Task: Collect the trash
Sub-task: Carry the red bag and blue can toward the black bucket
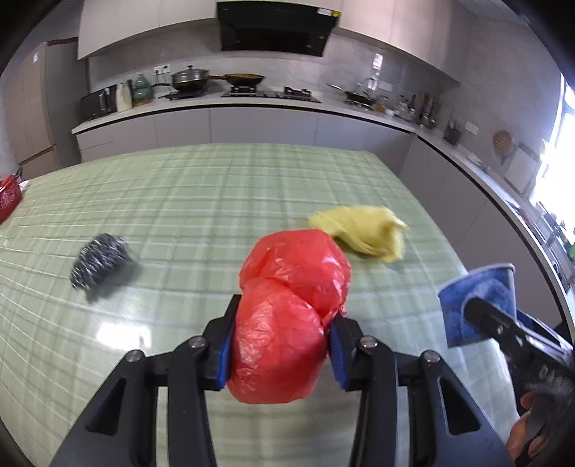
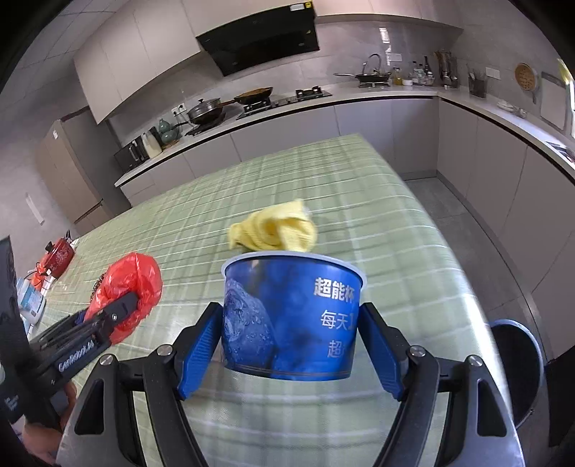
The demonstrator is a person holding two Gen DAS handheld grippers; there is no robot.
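— Any print on the blue cup [image 2: 291, 316]?
— White Chinese characters: 超能杯 on top, 每天 below, another 超 lower down, cut off.
— On the left gripper [image 2: 118, 309]?
— White lettering along the body, too blurred to read.

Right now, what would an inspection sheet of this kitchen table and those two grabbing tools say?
Surface: green checked tablecloth, glossy, covering a large table.
Job's things: crumpled red plastic bag and blue printed paper cup, both lifted off the table; a dark round bin stands at the table's right edge.
Clutter: steel wire scouring ball, crumpled yellow cloth, red patterned pot at the far left.
Grippers: left gripper has its fingers clamped on the bag; right gripper has its fingers against the cup's sides.
Cables: a thin cord by the red pot, unclear.
Surroundings: grey counters, stove with pans, black range hood, bright window on the right.
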